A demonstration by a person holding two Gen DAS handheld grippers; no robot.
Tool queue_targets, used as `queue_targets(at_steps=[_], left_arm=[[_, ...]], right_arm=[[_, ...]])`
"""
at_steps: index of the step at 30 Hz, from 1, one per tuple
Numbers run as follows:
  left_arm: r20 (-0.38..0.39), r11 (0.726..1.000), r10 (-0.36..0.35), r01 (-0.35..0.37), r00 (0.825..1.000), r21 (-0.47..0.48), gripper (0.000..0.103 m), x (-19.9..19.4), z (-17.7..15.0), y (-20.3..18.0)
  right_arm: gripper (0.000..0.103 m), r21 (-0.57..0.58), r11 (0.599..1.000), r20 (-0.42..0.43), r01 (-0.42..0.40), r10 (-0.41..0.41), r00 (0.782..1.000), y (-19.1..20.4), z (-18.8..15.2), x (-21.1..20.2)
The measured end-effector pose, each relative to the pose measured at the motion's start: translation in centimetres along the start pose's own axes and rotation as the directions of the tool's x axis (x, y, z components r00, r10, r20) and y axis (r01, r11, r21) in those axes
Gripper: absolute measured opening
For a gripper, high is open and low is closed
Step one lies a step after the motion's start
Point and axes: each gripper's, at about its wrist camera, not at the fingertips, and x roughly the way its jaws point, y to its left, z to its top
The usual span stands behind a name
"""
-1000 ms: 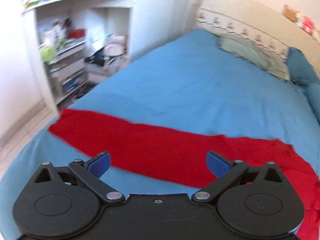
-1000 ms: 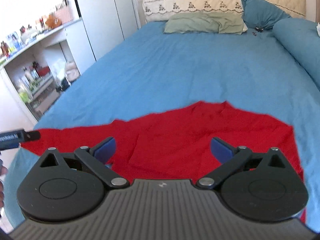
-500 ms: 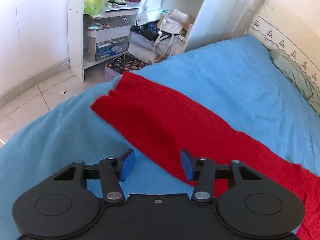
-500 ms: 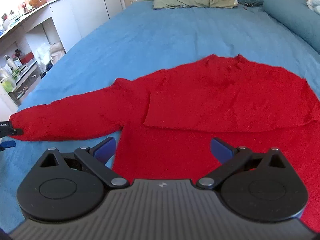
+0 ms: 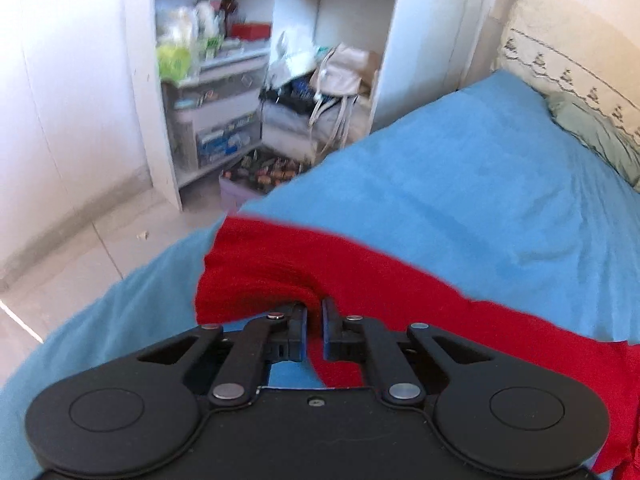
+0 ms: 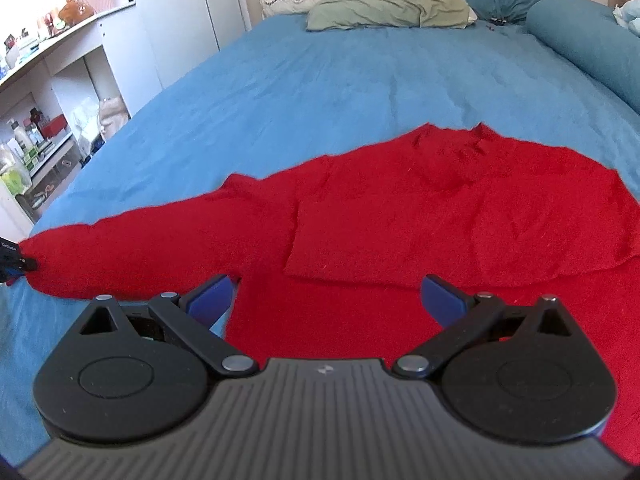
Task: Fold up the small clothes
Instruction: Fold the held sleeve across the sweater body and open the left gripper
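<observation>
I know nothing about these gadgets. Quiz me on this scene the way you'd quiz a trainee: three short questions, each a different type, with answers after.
1. True or false: the left gripper is shut on the cuff end of the red sweater.
2. Multiple choice: the right gripper is (A) shut on a pillow, (B) open above the sweater's lower edge, (C) out of view.
3. Fill in: the sweater lies on a bed with a ____ sheet.

Key: 1 true; the sleeve end bunches between the closed fingers. 2 B; its fingers stand wide apart and grip nothing. 3 blue.
</observation>
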Motion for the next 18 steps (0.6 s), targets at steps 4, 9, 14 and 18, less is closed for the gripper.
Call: queue_targets(at_steps=[4, 9, 14, 18], left_arm=[[0.060, 0.995, -0.041, 0.035, 0.997, 0.097, 0.007, -3.0, 1.1, -3.6], [0.106, 0.922, -0.231, 0.183, 0.967, 0.341, 0.006, -8.3, 1.1, -13.2], [0.062, 0.777, -0.446, 0.352, 0.893, 0.521, 0.006, -13.3, -2.2, -25.6], [-0.093, 0.641, -0.575, 0.518, 0.813, 0.566, 0.006, -14.5, -7.7, -35.2]], right_arm=[[0.103, 0.025, 1.000, 0.025, 0.002, -0.002, 1.000, -1.8, 1.1, -0.9], [0.103, 0.081, 0.997, 0.060, 0.005, -0.010, 0.998, -5.5, 2.7, -2.8], [0.103, 0.124, 0.991, 0.100, 0.049, -0.061, 0.993, -11.7, 4.7, -5.4], [0.103, 0.143, 0.983, 0.124, 0.114, -0.132, 0.984, -17.5, 5.8, -6.9]])
